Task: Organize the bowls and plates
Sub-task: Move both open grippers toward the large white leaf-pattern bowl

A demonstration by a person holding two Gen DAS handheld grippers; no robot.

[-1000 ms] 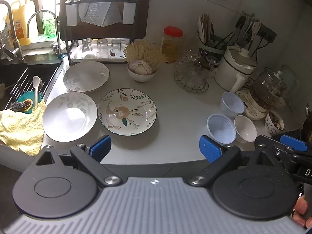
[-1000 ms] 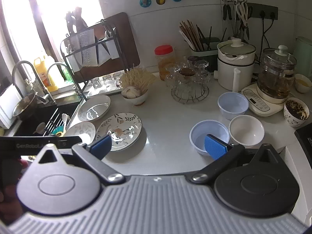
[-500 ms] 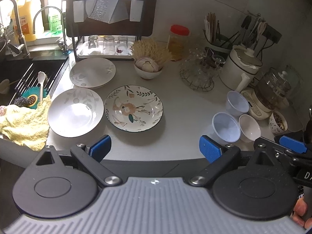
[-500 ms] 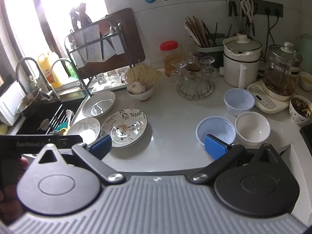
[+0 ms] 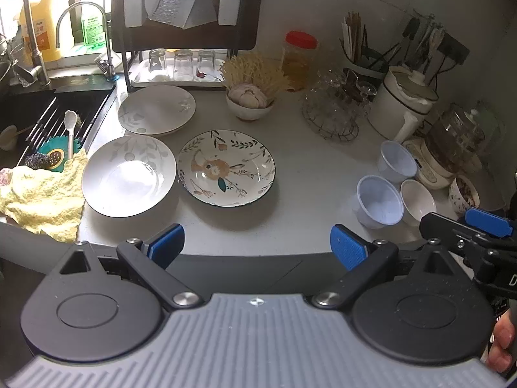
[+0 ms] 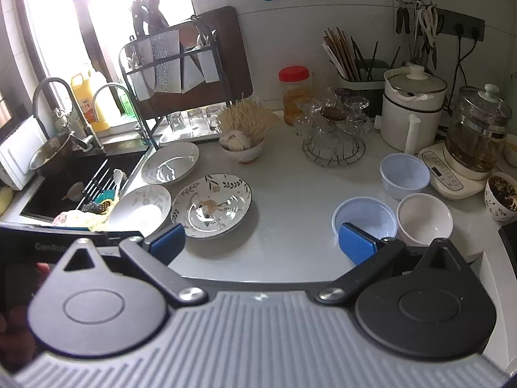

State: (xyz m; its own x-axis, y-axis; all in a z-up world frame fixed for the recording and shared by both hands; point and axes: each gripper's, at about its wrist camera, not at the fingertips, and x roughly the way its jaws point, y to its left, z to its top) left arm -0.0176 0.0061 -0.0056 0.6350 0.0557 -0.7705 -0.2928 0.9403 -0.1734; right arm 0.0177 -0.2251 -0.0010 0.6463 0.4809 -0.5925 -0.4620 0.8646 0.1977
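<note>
- At the far left, a yellow cloth [image 5: 38,194] lies over the edge of the sink [image 5: 48,110], apparently left there after washing up.
- Beside it on the counter [image 5: 307,168], a plain white plate [image 5: 128,175] sits nearest me, its rim touching a second leaf-printed plate [image 5: 156,109] behind it, just in front of the dish rack [image 5: 181,32].
- Just right of those, the floral plate [image 5: 226,168] lies flat and alone, the three spread out singly and not yet stacked, which I judge is the job still ahead.
- My left tool [image 5: 257,247] hovers off the counter's near edge, blue pads spread wide and gripping nothing, lined up roughly with the floral plate, which I read as the likely first pick.
- Farther back, a small bowl of garlic [image 5: 248,100] and a wire basket of glassware [image 5: 332,113] look like fixtures, not part of the sorting.
- To the right, two pale blue bowls [image 6: 364,218] and [image 6: 404,174] and a white bowl [image 6: 424,218] cluster upright near the kettle base [image 6: 452,174], loosely grouped but not nested.
- My right tool [image 6: 261,242] is held short of the counter, also spread and empty, its right pad overlapping the nearer blue bowl in the right wrist view.
</note>
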